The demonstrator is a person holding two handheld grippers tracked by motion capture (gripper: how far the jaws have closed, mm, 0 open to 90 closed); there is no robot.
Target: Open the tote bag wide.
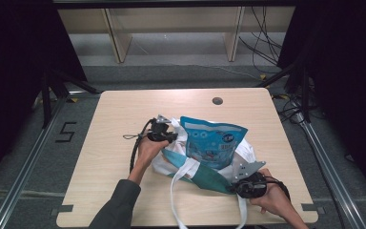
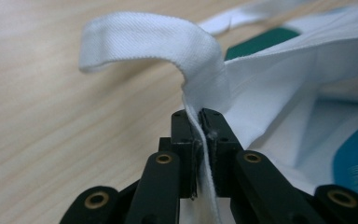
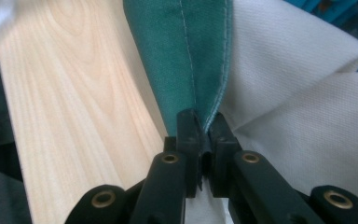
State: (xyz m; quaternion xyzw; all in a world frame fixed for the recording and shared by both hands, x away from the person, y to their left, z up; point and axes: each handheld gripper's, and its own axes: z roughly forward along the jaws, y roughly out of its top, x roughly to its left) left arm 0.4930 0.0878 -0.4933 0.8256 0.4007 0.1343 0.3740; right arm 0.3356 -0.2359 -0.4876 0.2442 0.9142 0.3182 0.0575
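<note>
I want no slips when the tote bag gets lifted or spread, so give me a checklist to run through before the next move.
1. Left gripper clamped on the tote bag's white rim below the handle: ok.
2. Right gripper clamped on the bag's green edge: ok.
3. Blue snack pouch sitting inside the bag's mouth: ok, though it sticks out.
4. Pouch secure against tipping: cannot tell.
5. Long handles free of the grippers: ok, they trail towards the table's near edge.
</note>
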